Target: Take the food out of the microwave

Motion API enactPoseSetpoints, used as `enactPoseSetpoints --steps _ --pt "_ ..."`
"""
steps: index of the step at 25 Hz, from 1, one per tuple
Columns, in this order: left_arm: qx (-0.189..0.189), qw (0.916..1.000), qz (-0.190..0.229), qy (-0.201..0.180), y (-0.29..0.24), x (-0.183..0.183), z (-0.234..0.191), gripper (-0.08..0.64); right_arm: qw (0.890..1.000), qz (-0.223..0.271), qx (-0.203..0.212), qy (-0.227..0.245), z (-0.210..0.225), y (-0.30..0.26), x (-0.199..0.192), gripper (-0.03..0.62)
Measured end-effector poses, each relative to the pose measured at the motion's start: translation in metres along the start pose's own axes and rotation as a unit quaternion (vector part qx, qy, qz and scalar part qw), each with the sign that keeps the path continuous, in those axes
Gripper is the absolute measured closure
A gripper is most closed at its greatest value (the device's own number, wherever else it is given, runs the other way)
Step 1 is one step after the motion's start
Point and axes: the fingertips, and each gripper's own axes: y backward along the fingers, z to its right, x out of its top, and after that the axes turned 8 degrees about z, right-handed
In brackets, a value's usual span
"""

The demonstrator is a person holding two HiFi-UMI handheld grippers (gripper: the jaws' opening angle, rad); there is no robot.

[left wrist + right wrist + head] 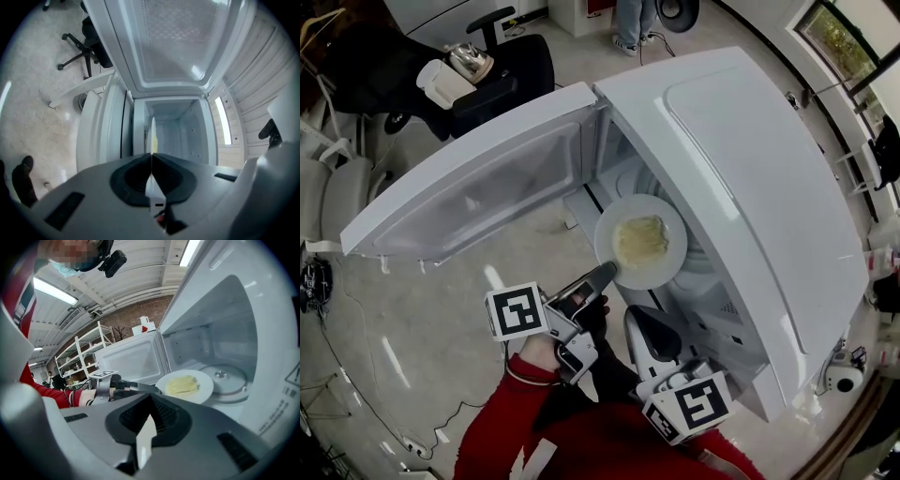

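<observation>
- Pale floor (412, 309) fills the head view's left half, with an office chair (502, 70) at 11 o'clock.
- Microwave (750, 187) runs from centre to 4 o'clock, its door (478, 187) swung wide toward 9 o'clock.
- Plate (667, 270) is at the cavity mouth, dead centre, with the food (639, 239) on it.
- Right gripper view adds depth the head view lacks: the plate is in front of the turntable (225, 379) and seemingly off it.
- Left gripper (607, 274) clamps the plate's rim at its 7 o'clock. Its own view shows the plate edge-on between the jaws, a pinch the head view only hints at.
- Right gripper (637, 321) hangs at 6 o'clock, jaws together on nothing.
- Progress, as I judge it: the door is open and the plate is gripped and about halfway out. What is left is to clear the opening and set the plate down.
</observation>
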Motion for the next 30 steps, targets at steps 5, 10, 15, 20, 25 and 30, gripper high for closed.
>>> enactPoseSetpoints --steps 5,10,15,20,25,30 --pt "-0.002 0.9996 0.027 0.004 0.019 0.008 0.000 0.543 1.000 -0.005 0.013 0.013 -0.007 -0.003 -0.001 0.581" --pt "-0.007 0.9980 0.062 0.007 0.042 0.019 -0.001 0.543 0.999 -0.013 0.031 0.027 -0.013 -0.010 -0.005 0.581" --pt "-0.008 0.9961 0.088 0.001 0.077 0.029 0.001 0.543 0.998 -0.009 0.049 0.036 -0.031 -0.013 -0.006 0.581" --pt "-0.007 0.9921 0.125 0.005 0.117 0.037 0.000 0.543 0.996 -0.010 0.070 0.046 -0.056 -0.014 -0.010 0.581" --pt "-0.006 0.9865 0.163 0.013 0.154 0.043 -0.004 0.543 0.994 -0.014 0.090 0.058 -0.075 -0.017 -0.016 0.581" --pt "-0.005 0.9788 0.204 0.015 0.198 0.043 -0.007 0.543 0.991 -0.012 0.115 0.068 -0.102 -0.019 -0.021 0.581"
